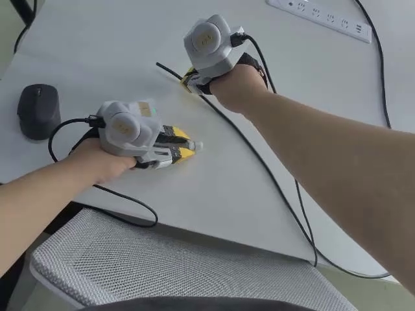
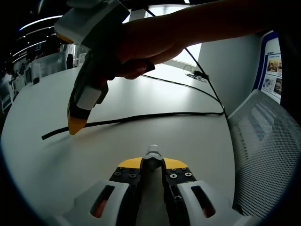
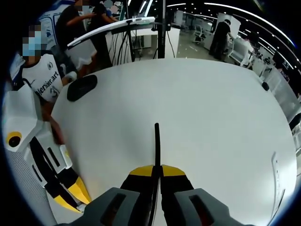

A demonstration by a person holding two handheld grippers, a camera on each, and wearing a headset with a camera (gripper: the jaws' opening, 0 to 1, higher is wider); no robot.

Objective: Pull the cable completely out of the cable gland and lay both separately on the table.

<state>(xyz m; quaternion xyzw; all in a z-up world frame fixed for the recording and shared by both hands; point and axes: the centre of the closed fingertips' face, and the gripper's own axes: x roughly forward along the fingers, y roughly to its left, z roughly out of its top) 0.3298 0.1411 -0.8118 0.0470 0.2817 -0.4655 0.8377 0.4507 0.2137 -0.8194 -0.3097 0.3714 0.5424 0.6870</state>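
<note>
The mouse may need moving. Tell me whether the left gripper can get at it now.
Probably not yet: the left gripper is shut on the gland. The mouse lies nearby and the way looks free, so once the gland is set down, likely yes.

Office: white desk [image 1: 97, 39], mesh chair [image 1: 162, 265], mouse [image 1: 37, 110].

**Matt plastic and a smooth white tabletop**

The table [image 1: 214, 194] is smooth, matt white. The cable [image 3: 156, 141] has a smooth black sheath. The cable gland [image 2: 152, 151] looks like pale, faintly glossy plastic. The left gripper [image 1: 191, 148] and right gripper [image 1: 187, 79] have matt grey plastic shells. The chair [image 1: 162, 265] is grey woven mesh.
</note>
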